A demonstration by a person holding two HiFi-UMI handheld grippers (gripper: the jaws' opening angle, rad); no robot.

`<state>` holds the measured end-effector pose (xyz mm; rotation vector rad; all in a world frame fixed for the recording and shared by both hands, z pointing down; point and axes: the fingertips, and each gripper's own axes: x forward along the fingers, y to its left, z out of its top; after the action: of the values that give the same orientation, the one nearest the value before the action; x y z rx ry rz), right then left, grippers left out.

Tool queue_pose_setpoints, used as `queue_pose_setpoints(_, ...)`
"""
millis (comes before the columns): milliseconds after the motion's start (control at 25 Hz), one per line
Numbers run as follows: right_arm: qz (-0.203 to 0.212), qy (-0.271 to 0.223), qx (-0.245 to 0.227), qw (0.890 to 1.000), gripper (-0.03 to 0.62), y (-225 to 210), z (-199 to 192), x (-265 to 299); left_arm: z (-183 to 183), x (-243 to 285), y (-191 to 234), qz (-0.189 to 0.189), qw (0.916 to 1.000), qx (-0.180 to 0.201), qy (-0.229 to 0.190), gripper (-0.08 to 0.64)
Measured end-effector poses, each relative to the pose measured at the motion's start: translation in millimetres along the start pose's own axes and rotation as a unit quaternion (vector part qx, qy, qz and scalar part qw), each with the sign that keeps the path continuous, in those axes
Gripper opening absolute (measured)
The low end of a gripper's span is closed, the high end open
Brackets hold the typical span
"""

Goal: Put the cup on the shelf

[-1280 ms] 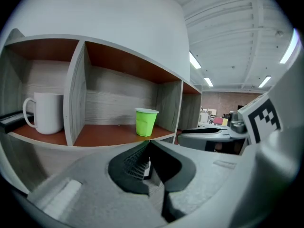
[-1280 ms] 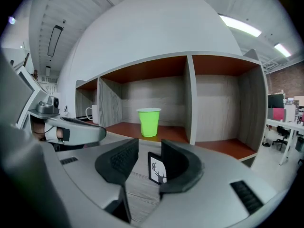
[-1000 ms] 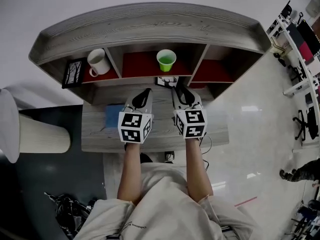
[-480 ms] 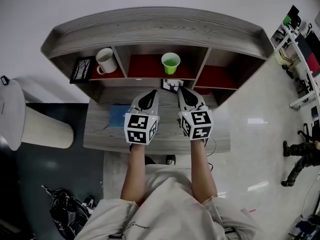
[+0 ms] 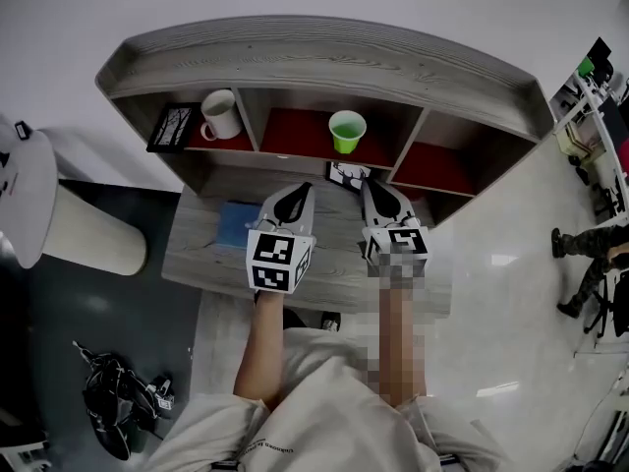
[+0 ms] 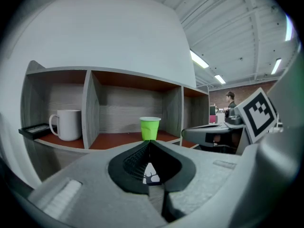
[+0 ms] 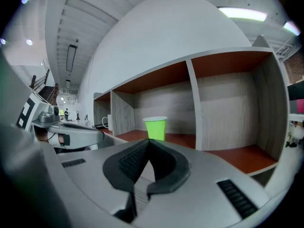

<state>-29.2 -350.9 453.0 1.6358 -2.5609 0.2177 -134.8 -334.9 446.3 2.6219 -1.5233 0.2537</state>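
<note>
A green cup (image 5: 347,131) stands upright in the middle compartment of the grey shelf (image 5: 324,57), on its red floor. It also shows as the green cup (image 6: 150,128) and the green cup (image 7: 156,128), straight ahead of both jaw pairs and well apart from them. My left gripper (image 5: 300,191) and right gripper (image 5: 371,187) hover side by side over the desk (image 5: 206,264), in front of the shelf. Both are shut with nothing between the jaws, as the left gripper (image 6: 148,144) and the right gripper (image 7: 148,142) show close up.
A white mug (image 5: 220,114) and a black picture frame (image 5: 172,128) sit in the left compartment; the right compartment (image 5: 432,170) holds nothing. A small deer card (image 5: 347,175) and a blue object (image 5: 236,224) lie on the desk. A white cylinder (image 5: 88,249) stands left, a bag (image 5: 108,406) on the floor.
The head view has swung, so the shelf sits further right in the picture. The right gripper's jaws look narrower than a second ago. The cup has stayed in the middle compartment.
</note>
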Motion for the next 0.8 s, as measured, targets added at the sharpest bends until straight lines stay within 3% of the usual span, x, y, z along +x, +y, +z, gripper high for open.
queue_pose_setpoints(800, 0.014, 0.01, -0.002, 1.0, 0.015, -5.3, 3.0, 6.4, -2.8, -1.3, 8.4, 0.024, 0.9997, -0.001, 0.003, 0.011)
